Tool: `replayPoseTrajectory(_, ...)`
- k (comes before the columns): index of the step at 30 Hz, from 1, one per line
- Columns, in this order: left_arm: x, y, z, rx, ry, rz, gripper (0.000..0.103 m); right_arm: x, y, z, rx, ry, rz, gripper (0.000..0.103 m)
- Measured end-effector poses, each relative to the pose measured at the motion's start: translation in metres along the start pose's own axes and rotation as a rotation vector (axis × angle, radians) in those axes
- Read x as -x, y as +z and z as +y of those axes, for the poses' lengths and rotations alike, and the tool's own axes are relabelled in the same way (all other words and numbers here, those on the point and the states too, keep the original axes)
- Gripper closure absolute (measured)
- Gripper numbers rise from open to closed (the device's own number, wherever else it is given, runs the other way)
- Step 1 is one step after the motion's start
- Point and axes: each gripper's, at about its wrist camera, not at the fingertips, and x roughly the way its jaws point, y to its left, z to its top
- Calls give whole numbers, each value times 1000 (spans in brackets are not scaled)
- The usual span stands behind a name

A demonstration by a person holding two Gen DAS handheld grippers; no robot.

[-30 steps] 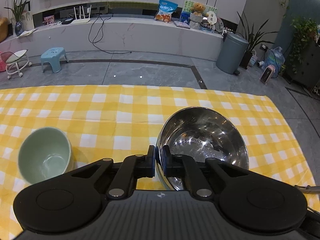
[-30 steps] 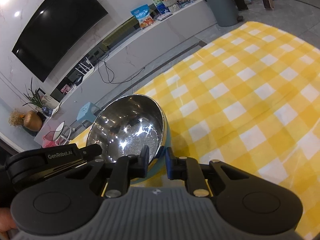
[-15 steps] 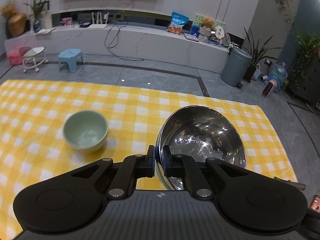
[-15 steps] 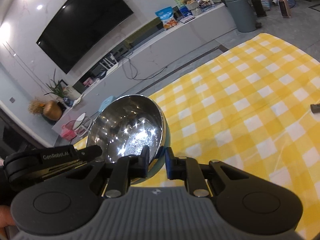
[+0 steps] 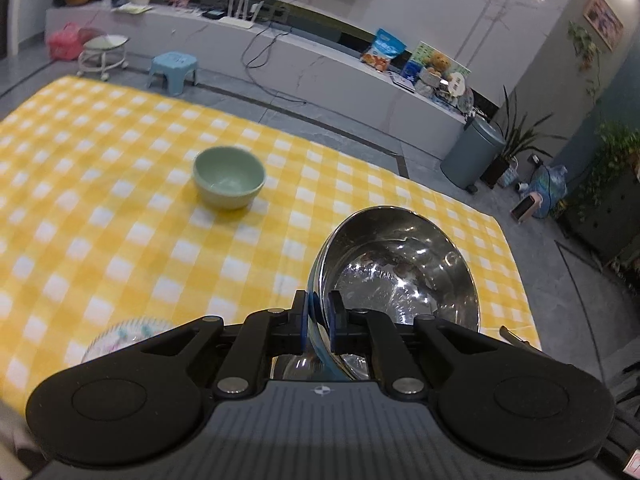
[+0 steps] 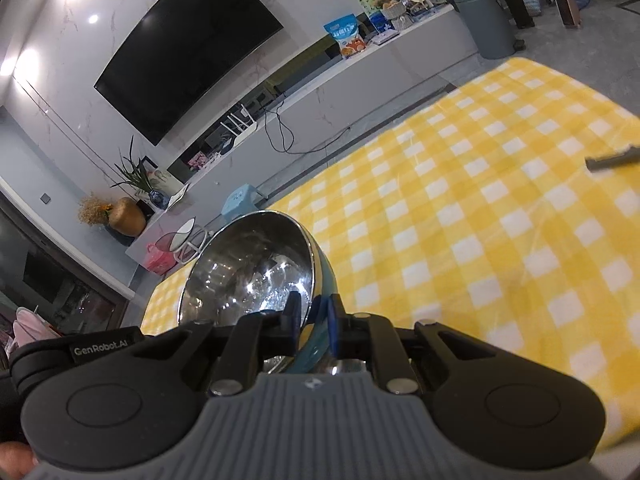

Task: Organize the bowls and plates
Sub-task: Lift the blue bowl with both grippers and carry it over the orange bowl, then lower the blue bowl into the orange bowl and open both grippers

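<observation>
Both the left claw (image 5: pixel 319 322) and right claw (image 6: pixel 313 322) are clamped on the steel bowl's (image 5: pixel 400 264) rim. A green bowl (image 5: pixel 229 178) sits apart on the checkered desk (image 5: pixel 120 200).

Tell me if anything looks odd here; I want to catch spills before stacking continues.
No spill shows. The steel bowl is tilted, its rim pinched by both the left hand-held gripper and the right hand-held gripper. The green bowl sits upright on the checked cloth. A dark utensil tip lies alone near the cloth's edge.
</observation>
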Motion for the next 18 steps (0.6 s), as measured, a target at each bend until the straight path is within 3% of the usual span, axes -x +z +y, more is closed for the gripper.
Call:
replayPoseTrajectory(8, 1, -27, 23, 67, -8, 58, 92, 14, -31, -1, -13, -53, 7, 93)
replayPoseTrajectory(18, -2, -46, 27, 75, 6, 97, 92, 12, -42, -9, -15, -94, 28, 94)
